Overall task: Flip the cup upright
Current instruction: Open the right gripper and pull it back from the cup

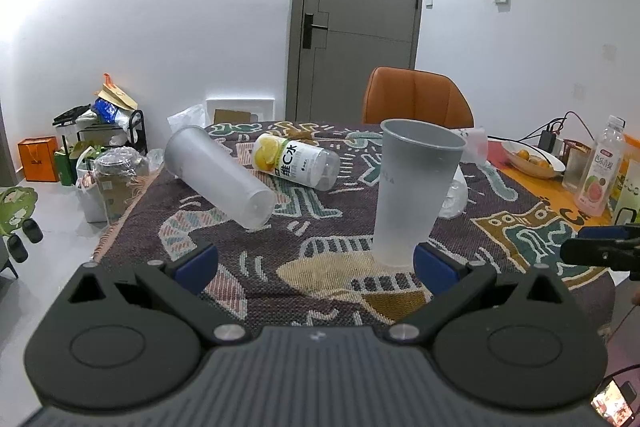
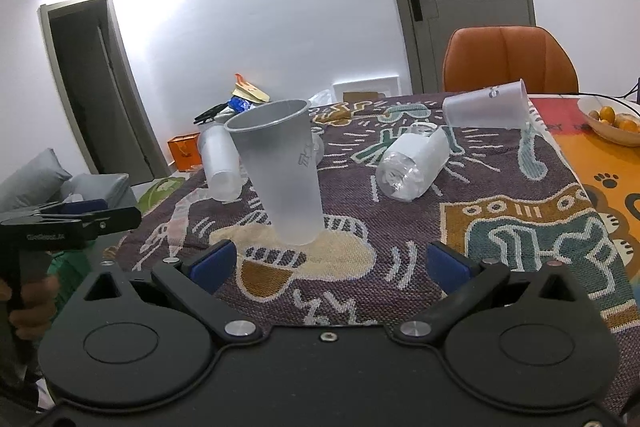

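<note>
A frosted plastic cup (image 1: 412, 191) stands upright on the patterned tablecloth (image 1: 256, 239); it also shows in the right wrist view (image 2: 286, 175). My left gripper (image 1: 316, 265) is open and empty, its right fingertip close beside the cup's base. My right gripper (image 2: 328, 263) is open and empty, just short of the cup. A second frosted cup (image 1: 218, 175) lies on its side at the table's left; it also shows in the right wrist view (image 2: 220, 167). A third cup (image 2: 486, 107) lies on its side at the far edge.
A lemon drink bottle (image 1: 294, 161) lies on its side behind the cups, also in the right wrist view (image 2: 412, 165). A bowl of oranges (image 2: 612, 121), a pink drink bottle (image 1: 602, 173) and cables sit at the right. An orange chair (image 1: 416, 97) stands behind the table.
</note>
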### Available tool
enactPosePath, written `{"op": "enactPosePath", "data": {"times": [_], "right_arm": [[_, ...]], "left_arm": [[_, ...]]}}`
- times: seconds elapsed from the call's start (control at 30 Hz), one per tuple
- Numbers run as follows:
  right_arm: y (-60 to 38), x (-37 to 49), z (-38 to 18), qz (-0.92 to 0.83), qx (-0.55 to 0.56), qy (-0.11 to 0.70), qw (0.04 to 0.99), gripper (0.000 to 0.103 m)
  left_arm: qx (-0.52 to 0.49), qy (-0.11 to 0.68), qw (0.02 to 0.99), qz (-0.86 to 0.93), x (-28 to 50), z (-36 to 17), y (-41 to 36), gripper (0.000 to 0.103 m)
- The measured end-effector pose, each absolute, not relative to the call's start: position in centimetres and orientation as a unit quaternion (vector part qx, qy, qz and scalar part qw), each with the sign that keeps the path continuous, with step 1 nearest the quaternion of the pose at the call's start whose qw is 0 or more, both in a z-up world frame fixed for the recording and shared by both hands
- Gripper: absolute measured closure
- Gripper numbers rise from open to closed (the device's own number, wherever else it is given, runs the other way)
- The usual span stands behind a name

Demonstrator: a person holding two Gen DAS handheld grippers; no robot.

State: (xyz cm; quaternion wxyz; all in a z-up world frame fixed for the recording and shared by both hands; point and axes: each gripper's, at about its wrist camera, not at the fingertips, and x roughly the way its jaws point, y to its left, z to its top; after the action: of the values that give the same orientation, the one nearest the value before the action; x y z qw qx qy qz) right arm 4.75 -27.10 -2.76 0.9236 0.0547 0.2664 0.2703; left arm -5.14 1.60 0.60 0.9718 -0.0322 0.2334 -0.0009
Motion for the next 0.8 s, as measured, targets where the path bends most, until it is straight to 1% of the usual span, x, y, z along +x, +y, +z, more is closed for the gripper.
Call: {"op": "enactPosePath", "data": {"times": [0.8], "right_arm": [[-27.28, 5.18, -3.22, 0.268, 0.062, 0.272, 0.922, 0.000]], "left_arm": [[-0.044, 0.246, 0.968, -0.007, -4.77, 0.19, 1.44, 0.000]]}}
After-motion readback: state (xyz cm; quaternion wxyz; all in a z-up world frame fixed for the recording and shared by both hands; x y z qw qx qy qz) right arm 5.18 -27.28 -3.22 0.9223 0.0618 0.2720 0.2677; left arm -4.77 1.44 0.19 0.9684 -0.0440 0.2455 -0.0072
